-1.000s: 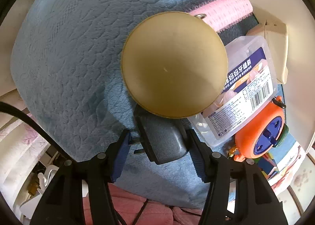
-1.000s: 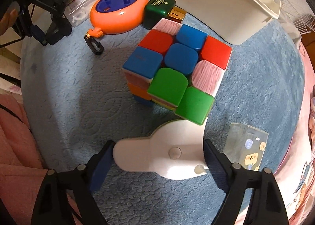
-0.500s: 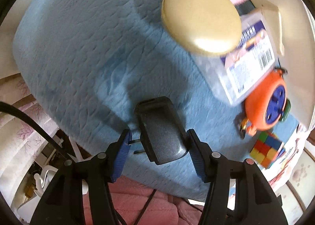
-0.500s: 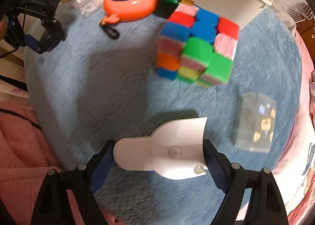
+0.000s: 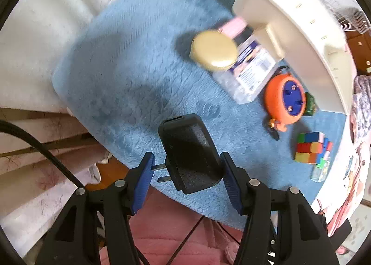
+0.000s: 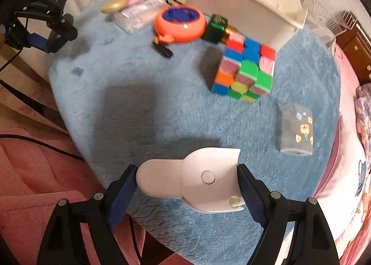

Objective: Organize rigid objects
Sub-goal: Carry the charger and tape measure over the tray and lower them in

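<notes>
Left tongs clamp black plug; right tongs clamp white clip, both above blue mat. Carry level to white tray, drop gently.

A fluffy blue mat carries everything, with pink plush fabric below its near edge and pale curtain cloth beyond its left edge. Past the mat's right edge lies pink bedding printed with cartoon figures, and a dark wooden cabinet stands behind that.
</notes>
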{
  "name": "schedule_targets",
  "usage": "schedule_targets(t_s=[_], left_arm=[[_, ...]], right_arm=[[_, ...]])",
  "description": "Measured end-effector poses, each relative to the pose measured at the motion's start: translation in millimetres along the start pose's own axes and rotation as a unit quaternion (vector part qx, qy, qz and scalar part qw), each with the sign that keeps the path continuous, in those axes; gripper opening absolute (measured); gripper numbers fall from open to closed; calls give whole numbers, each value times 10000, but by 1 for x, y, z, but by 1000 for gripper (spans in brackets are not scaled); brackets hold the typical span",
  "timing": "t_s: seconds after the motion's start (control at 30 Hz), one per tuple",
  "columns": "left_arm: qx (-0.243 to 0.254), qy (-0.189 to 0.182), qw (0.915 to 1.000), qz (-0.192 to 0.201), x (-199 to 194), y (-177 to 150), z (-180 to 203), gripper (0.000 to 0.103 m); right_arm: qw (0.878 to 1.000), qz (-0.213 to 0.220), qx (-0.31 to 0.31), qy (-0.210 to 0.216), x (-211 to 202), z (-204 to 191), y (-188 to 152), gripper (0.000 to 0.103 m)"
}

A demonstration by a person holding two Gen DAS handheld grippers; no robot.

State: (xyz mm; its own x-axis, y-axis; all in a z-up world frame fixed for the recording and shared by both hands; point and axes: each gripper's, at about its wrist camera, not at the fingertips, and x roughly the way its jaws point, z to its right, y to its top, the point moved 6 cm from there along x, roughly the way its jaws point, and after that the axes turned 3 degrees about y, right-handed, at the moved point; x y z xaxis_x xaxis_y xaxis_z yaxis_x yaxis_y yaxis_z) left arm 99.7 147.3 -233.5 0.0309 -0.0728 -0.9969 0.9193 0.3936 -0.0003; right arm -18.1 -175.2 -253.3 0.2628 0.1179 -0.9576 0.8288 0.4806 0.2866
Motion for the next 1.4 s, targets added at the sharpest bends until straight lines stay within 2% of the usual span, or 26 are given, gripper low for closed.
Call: schedule_targets(t_s=[0.1,0.17,0.23,0.33,0.53,0.6,0.93,1.13,1.2,1.4], left_arm=[[165,-33,9988,457,-24,-8,14,61],[377,-20,9952,902,-46,-8,19,61],[615,60,9893,1320,-75,7,30,61],[941,124,9804,1724,-100,16,36,61],[1332,40,9633,2332,-138,35,53,61],[1488,54,9550,2566,-154,42,59,61],[2117,-97,9279,3067,-186,93,91,61],[2457,-264,9184,3089,-188,127,110,61],[2594,-290,9123,3157,-190,136,116,61],[3124,-444,8839,3452,-194,160,139,61]], right_arm=[[9997,253,-49,-1,-13,-6,15,85],[9988,485,-36,32,-24,-9,22,85],[9974,719,2,98,-35,-5,29,85],[9939,1080,25,209,-48,0,50,85],[9838,1767,8,316,-72,3,96,85],[9793,1994,52,348,-81,5,112,85],[9635,2637,407,223,-102,19,183,85],[9558,2847,739,57,-102,30,218,85],[9534,2891,864,2,-100,35,230,85],[9474,2948,1233,-210,-88,50,259,85]])
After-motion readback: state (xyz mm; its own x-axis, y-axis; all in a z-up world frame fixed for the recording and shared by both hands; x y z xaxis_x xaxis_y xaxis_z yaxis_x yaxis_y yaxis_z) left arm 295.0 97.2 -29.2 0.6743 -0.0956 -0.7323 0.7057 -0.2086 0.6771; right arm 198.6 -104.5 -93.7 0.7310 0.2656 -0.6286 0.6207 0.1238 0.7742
